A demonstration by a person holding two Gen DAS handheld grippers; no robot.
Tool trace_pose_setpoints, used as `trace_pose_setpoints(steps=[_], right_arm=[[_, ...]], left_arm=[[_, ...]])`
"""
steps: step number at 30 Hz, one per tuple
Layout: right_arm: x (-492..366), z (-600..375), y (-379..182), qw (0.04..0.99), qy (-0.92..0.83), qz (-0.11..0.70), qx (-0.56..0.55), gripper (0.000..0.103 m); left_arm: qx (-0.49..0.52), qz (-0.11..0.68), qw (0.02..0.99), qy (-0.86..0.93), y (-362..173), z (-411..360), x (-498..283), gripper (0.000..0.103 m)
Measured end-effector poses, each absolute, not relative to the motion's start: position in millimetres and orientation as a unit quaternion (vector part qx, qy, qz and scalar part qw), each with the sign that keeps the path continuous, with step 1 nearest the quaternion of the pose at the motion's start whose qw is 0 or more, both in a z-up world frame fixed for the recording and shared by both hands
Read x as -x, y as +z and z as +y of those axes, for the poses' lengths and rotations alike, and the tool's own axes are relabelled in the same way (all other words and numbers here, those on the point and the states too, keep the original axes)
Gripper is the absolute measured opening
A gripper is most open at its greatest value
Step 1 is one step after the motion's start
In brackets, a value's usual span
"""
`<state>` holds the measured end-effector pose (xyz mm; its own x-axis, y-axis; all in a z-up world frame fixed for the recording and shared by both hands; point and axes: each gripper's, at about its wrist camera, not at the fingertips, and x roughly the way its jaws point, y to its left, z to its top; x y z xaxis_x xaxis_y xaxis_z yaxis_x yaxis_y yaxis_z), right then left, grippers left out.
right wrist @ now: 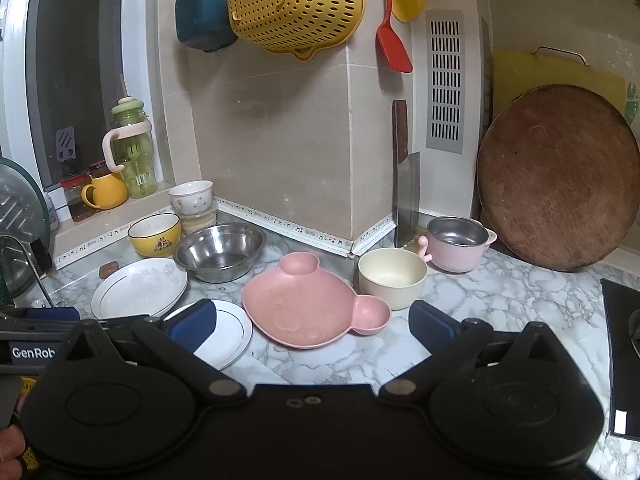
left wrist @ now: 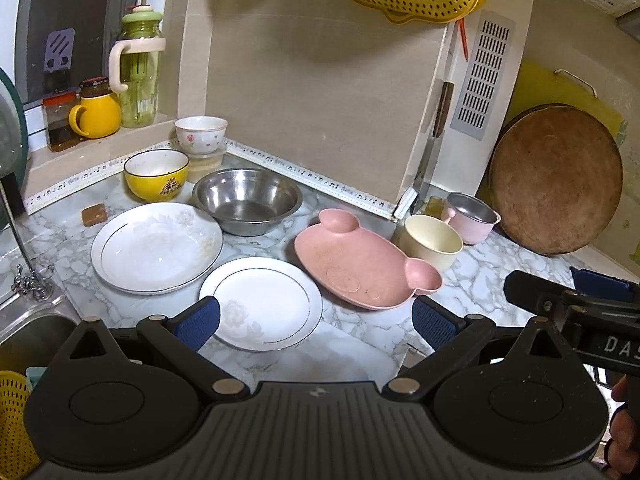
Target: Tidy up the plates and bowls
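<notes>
On the marble counter (left wrist: 360,336) lie a large white plate (left wrist: 156,248), a smaller white plate (left wrist: 268,304) and a pink bear-shaped plate (left wrist: 360,264). Behind stand a steel bowl (left wrist: 248,200), a yellow bowl (left wrist: 156,174), a white flowered bowl (left wrist: 201,134), a cream bowl (left wrist: 432,240) and a pink steel-lined pot (left wrist: 472,216). My left gripper (left wrist: 316,320) is open and empty, just above the small plate's near edge. My right gripper (right wrist: 312,320) is open and empty, in front of the pink plate (right wrist: 312,304) and cream bowl (right wrist: 392,276).
A sink (left wrist: 28,332) lies at the left. A round wooden board (right wrist: 560,176) leans at the right, a cleaver (right wrist: 406,192) stands against the wall corner. A yellow colander (right wrist: 296,4) hangs overhead. A green bottle (left wrist: 138,72), yellow mug (left wrist: 96,116) and jar stand on the sill.
</notes>
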<state>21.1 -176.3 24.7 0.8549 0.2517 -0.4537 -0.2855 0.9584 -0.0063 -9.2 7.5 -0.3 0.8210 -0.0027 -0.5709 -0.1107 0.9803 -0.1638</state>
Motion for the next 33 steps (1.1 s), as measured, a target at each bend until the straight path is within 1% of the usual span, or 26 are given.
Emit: trace_pose_setpoints(steps=[9,20,26,33], right_arm=[[-15.3,-175.0,26.3,0.964,0.135,0.228,0.037,0.103],[-17.0,-164.7,28.6,0.960,0.154,0.228,0.044,0.103],[-41.7,-147.6,23.5,0.951,0.183,0.240,0.062,0.103],[-102.1,-108.1,12.0,0.927,0.240,0.276,0.088,0.103]], left_arm=[[0.098,0.300,0.949,0.014,0.0,10.0,17.5,0.103],[0.138,0.303,0.942,0.040,-6.2,32.6,15.9,0.103],[0.149,0.307,0.937,0.076,-14.6,49.7,3.5,0.103],[0.140,0.306,0.931,0.140,-19.5,81.3,-20.1,0.103]])
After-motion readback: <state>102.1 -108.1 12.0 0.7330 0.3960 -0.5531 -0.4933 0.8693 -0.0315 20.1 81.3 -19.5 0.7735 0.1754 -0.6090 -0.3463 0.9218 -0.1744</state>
